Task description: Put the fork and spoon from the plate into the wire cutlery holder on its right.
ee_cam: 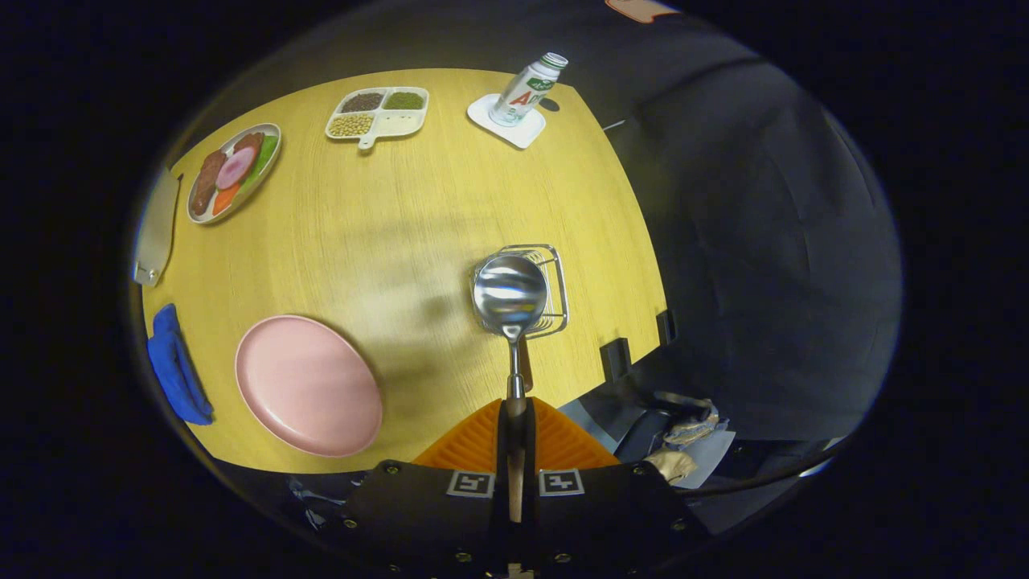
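tongs (514, 418) are clamped on the spoon (510, 301) handle, both fingers (482, 438) pinched tight on it, bowl end pointing forward and away from the grip. spoon bowl sits right over the wire cutlery holder (555, 277), which stands on the tabletop (386, 233) to the right of the pink plate (309, 386). plate looks bare, no fork visible on it; a slim stem shows beside the spoon handle near the holder's near edge, could be the fork already in there, can't tell for sure.

step in hand, my read: drop the spoon into the holder. how to do it well:
- bowl leads, so it goes in bowl-down unless re-gripped; fine for this task.
- centre the bowl inside the wire rim before lowering. bowl looks nearly as wide as the opening, so a skewed entry would catch a wire.
- tip the handle more upright, lower until the bowl is well inside, then release. letting go high risks a bounce or tipping the light holder.
- holder stands fairly near the tabletop's right edge; avoid shoving it that way.
- open the fingers cleanly and pull straight back along the handle so nothing drags out.
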`<state>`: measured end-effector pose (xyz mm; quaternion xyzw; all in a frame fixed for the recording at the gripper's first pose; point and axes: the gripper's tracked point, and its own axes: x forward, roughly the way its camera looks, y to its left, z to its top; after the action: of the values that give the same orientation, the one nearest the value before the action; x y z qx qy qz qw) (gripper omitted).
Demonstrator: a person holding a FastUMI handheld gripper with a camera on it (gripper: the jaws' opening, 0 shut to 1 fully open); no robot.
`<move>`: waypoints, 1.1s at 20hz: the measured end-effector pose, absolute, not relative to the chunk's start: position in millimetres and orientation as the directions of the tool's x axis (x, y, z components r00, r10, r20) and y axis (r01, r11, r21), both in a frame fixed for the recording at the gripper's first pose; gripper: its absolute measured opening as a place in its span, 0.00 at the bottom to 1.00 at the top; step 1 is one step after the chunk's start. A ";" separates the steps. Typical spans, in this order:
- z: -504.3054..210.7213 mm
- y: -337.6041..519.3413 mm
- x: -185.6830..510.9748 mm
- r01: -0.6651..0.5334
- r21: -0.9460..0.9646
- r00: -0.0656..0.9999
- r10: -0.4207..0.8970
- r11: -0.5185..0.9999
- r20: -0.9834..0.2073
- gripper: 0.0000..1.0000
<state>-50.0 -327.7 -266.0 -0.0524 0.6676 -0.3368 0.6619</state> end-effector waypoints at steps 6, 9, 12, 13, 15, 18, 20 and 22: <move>-280.9 -362.9 -52.2 0.376 -0.500 -0.174 -0.471 0.780 -0.865 0.06; -290.8 -376.0 -51.3 0.366 -0.481 -0.219 -0.429 0.797 -0.877 0.06; -300.3 -383.5 -51.1 0.362 -0.458 -0.256 -0.386 0.812 -0.886 0.06; -302.4 -385.5 -51.8 0.355 -0.453 -0.273 -0.373 0.818 -0.887 0.06; -308.1 -388.6 -50.8 0.343 -0.440 -0.302 -0.346 0.830 -0.888 0.06; -314.8 -389.2 -49.9 0.323 -0.416 -0.344 -0.304 0.850 -0.888 0.06; -314.7 -389.4 -45.8 0.305 -0.397 -0.360 -0.282 0.866 -0.890 0.06; -317.6 -389.7 -43.7 0.289 -0.390 -0.357 -0.279 0.874 -0.891 0.07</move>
<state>-43.7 -389.7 -317.6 0.0031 0.7846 -0.2506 0.5671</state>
